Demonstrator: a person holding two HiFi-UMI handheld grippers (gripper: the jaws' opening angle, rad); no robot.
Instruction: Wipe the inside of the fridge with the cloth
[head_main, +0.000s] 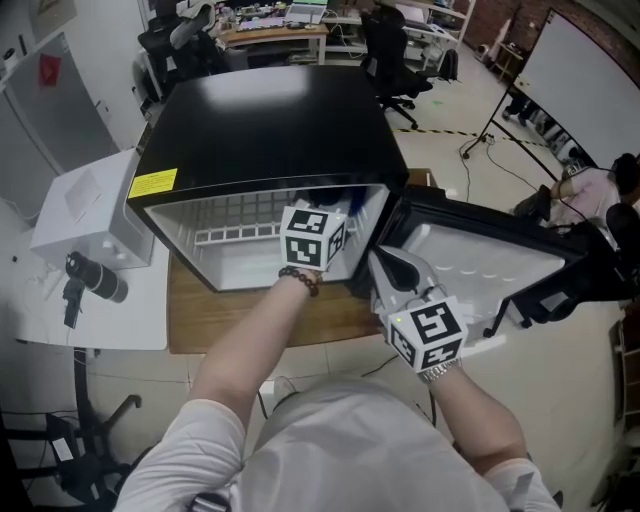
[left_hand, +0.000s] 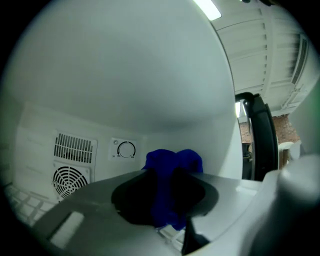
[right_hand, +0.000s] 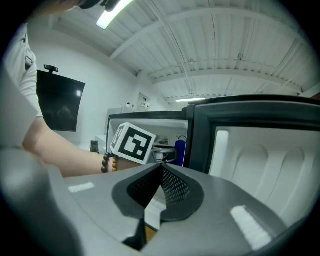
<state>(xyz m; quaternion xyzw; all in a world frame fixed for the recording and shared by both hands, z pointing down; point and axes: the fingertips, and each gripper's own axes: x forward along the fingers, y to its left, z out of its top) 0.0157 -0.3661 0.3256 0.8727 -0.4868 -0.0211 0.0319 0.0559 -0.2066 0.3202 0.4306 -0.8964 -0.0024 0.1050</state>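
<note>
Inside the open black fridge (head_main: 270, 120), which sits on a wooden worktop (head_main: 210, 310), the person's left arm reaches in at the right part of the opening. The left claw (left_hand: 167, 197) is clenched on a bunched blue cloth (left_hand: 172, 165), which stands up between its jaws. Beyond the cloth lies the white back wall, with a round dial (left_hand: 126, 149) and a fan grille (left_hand: 70, 180) to its left. No view settles whether the cloth is pressed against a wall or held just off it.

The fridge door (head_main: 480, 255) hangs open to the right. Near it, outside the cabinet, the right claw (right_hand: 159, 187) is clenched shut with nothing between its jaws and touches nothing that shows. A white wire shelf (head_main: 235, 235) spans the left part of the interior.

The wiping step appears to be in hand — the cloth is gripped and already in the compartment. The next move likely calls for pressing the cloth flat to a wall and sweeping it across, steering round the dial and grille. The grip must be firm enough that the cloth does not slip out — and the shelf's wires could snag it.
</note>
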